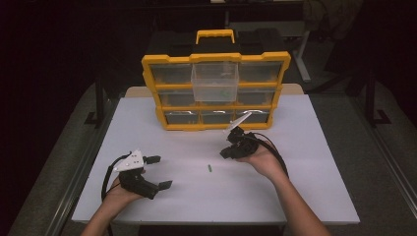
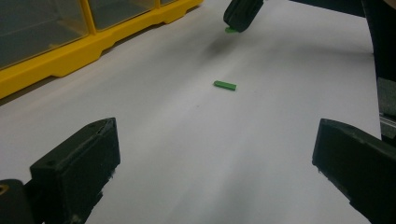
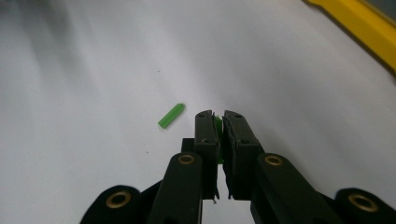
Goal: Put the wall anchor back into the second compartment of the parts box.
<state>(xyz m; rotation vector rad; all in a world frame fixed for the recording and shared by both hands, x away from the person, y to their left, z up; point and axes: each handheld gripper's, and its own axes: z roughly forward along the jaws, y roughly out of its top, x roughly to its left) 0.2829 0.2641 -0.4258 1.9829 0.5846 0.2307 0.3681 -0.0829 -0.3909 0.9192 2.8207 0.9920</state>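
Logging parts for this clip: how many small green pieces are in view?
2. One green piece lies loose on the white table; another green piece is pinched in the right claw. The organizer's drawers may hide more.

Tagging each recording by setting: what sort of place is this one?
Probably a workshop or lab bench, dimly lit: a white table, a yellow parts organizer with clear drawers, and more desk frames in the dark behind it.

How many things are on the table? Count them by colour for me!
Green: 2, a green piece lying on the white table and a green bit pinched in the right gripper.
Yellow: 1, the drawer organizer.
Black: 2, the right gripper and the left gripper.
Total: 5.
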